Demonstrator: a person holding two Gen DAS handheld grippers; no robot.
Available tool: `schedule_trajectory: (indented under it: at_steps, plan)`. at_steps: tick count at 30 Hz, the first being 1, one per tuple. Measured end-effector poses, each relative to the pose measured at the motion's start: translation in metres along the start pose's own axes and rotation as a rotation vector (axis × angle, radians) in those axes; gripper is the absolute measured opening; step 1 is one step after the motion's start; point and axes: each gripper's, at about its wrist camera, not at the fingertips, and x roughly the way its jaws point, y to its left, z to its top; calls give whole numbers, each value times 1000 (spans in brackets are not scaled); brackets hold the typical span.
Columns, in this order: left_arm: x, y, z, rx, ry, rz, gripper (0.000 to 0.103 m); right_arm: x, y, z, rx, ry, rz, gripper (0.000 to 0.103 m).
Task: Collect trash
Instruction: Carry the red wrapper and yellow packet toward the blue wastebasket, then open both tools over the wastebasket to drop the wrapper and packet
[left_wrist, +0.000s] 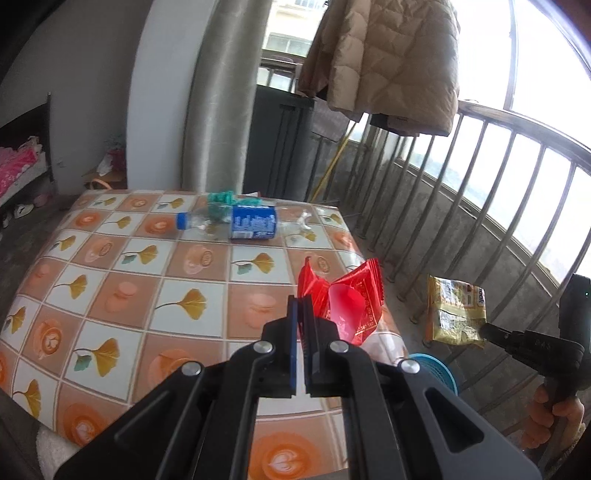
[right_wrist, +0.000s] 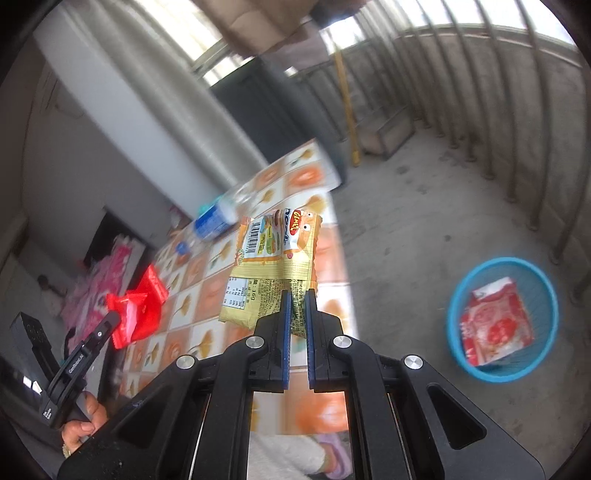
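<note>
The left claw (left_wrist: 303, 306) is clamped on a red wrapper (left_wrist: 345, 302), held above the right side of the counter (left_wrist: 122, 266). The right claw (right_wrist: 298, 299) is clamped on a yellow snack packet (right_wrist: 275, 266). Far on the counter lies a plastic bottle (left_wrist: 243, 221). On the floor at the right stands a blue basket (right_wrist: 454, 328) with a red packet (right_wrist: 495, 325) inside.

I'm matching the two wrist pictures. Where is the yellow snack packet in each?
Left wrist: yellow snack packet at right, in the right gripper, before the railing.
Right wrist: centre, in that gripper's own jaws.
Shared landmark: blue basket.
</note>
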Motion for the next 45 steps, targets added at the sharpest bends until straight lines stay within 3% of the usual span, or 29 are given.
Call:
schedule_trajectory:
  at_steps: [6,12,17,22,32,33,34,37,43,45]
  plan:
    - [57,-72,0,112,139,-144,2,-28,-85,-3,176,-58,-140,6]
    - [123,-152,-24,218,320,-255,2,-22,-160,-25,359,-17,-234,7]
    - [174,-211,-52,297,453,-290,2,-12,-207,-41,474,12,-268,7]
    - [215,-249,-74,362,536,-280,2,-5,-237,-49,548,25,-285,8]
    - [260,-281,-100,387,631,-266,2,7,-272,-63,659,56,-295,14]
    - [264,-281,-101,389,639,-268,3,8,-276,-64,672,58,-296,16]
    - [268,-283,-105,398,660,-272,4,9,-280,-65,686,64,-300,25]
    - [274,-284,-112,416,696,-257,16,8,-289,-69,733,71,-304,50]
    - [273,-282,-109,396,684,-257,27,6,-296,-72,751,79,-319,54]
    - [270,-280,-106,395,667,-254,35,7,-296,-71,751,80,-316,54]
